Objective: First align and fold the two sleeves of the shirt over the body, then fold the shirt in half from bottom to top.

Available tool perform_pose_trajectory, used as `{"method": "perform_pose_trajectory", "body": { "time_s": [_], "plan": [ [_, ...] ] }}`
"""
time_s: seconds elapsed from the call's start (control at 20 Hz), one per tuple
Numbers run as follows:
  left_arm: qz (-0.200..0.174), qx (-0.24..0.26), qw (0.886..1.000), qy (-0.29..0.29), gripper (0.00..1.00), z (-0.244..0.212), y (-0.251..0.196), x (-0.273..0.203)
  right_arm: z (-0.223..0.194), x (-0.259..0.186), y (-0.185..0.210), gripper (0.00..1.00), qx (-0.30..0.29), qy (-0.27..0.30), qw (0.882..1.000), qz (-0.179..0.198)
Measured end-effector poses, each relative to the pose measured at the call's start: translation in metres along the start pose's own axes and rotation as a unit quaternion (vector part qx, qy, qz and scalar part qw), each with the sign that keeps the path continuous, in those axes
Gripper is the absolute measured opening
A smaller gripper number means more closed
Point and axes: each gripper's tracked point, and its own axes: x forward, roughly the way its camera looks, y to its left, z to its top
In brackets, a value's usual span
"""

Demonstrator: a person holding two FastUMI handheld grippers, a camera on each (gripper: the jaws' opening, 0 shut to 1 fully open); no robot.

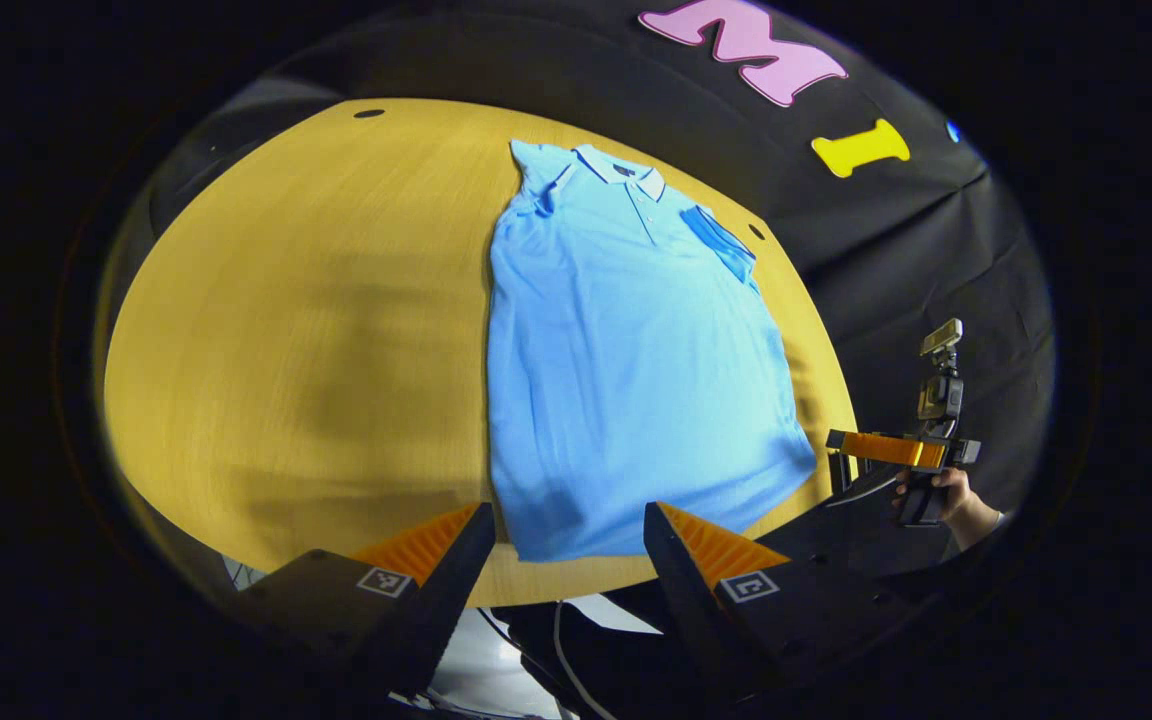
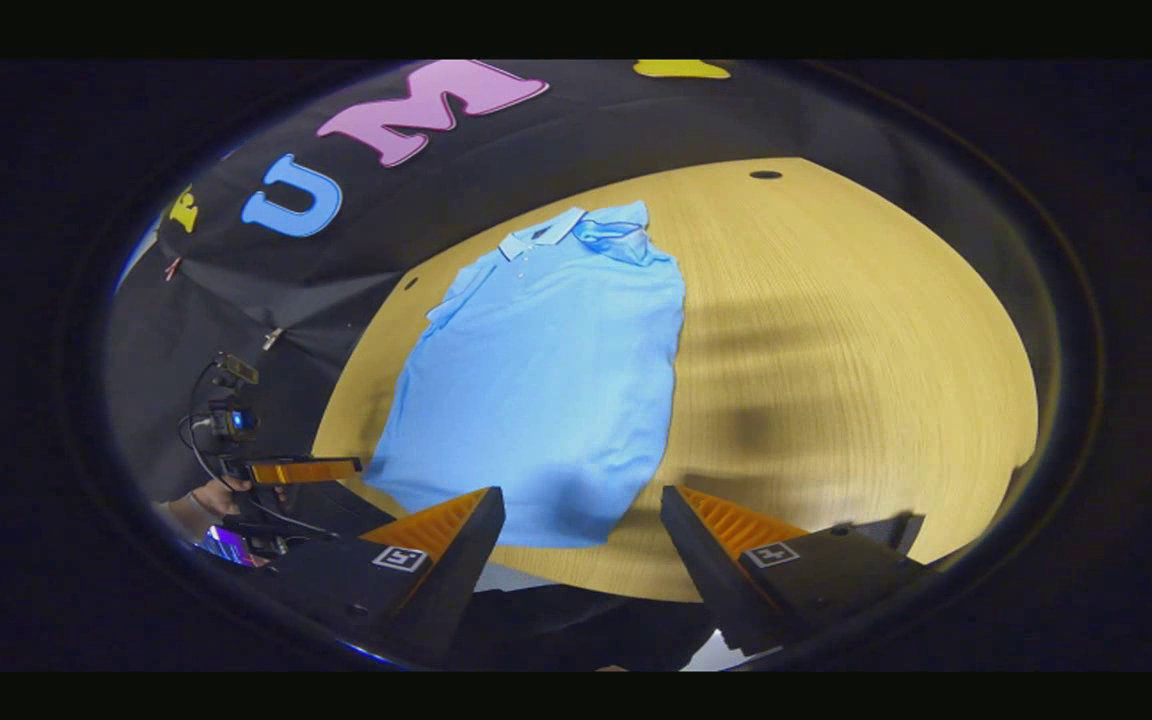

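Observation:
A light blue polo shirt (image 1: 626, 360) lies flat, collar away from me, on a yellow wooden table (image 1: 316, 330). Both short sleeves (image 1: 721, 245) are turned in over the body. In the left gripper view my left gripper (image 1: 568, 515) is open just above the near hem, holding nothing. The right gripper (image 1: 901, 450) hovers off the hem's right corner, held by a hand (image 1: 961, 500). In the right gripper view the shirt (image 2: 546, 380) lies ahead, and my right gripper (image 2: 581, 497) is open over the hem's near edge. The left gripper (image 2: 301, 470) sits at the far left.
The table (image 2: 836, 350) stretches bare to the right of the shirt in the right gripper view, with a small dark hole (image 2: 765, 174) near its far edge. Black cloth hangs behind. A cable (image 1: 566, 660) runs below the table's near edge.

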Motion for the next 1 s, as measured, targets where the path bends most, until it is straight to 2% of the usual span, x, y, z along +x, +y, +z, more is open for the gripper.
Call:
{"method": "perform_pose_trajectory", "body": {
  "time_s": [0.2, 0.5, 0.55, 0.6, 0.75, 0.8, 0.85, 0.9, 0.95, 1.0],
  "plan": [
    [-0.001, -0.002, 1.000, 0.026, 0.96, -0.021, 0.007, 0.006, -0.023, 0.013, -0.003, 0.98, 0.051, 0.018, 0.999, -0.002],
    [-0.014, -0.035, 0.999, 0.020, 0.96, -0.016, 0.000, 0.009, -0.023, 0.025, 0.015, 0.98, 0.123, 0.030, 0.991, 0.035],
    [-0.012, -0.040, 0.999, 0.020, 0.96, -0.014, 0.000, 0.012, -0.022, 0.028, 0.016, 0.91, 0.134, 0.030, 0.990, 0.037],
    [-0.012, -0.042, 0.999, 0.020, 0.94, -0.015, -0.002, 0.014, -0.020, 0.031, 0.017, 0.98, 0.151, 0.032, 0.987, 0.040],
    [-0.007, -0.043, 0.999, 0.015, 0.92, -0.009, -0.006, 0.021, -0.020, 0.037, 0.024, 0.95, 0.205, 0.038, 0.977, 0.052],
    [0.007, -0.043, 0.999, 0.011, 0.87, -0.007, 0.000, 0.026, -0.019, 0.040, 0.022, 0.91, 0.220, 0.039, 0.973, 0.051],
    [0.017, -0.043, 0.999, 0.006, 0.71, -0.005, 0.003, 0.032, -0.022, 0.044, 0.020, 0.87, 0.229, 0.042, 0.971, 0.047],
    [0.019, -0.046, 0.999, 0.000, 0.56, -0.003, 0.002, 0.033, -0.024, 0.048, 0.015, 0.75, 0.235, 0.046, 0.970, 0.042],
    [0.019, -0.049, 0.999, 0.002, 0.41, -0.003, 0.001, 0.035, -0.027, 0.053, 0.010, 0.53, 0.240, 0.049, 0.969, 0.034],
    [0.011, -0.052, 0.999, 0.000, 0.24, -0.002, -0.003, 0.038, -0.027, 0.055, 0.007, 0.40, 0.258, 0.044, 0.964, 0.036]
  ]
}}
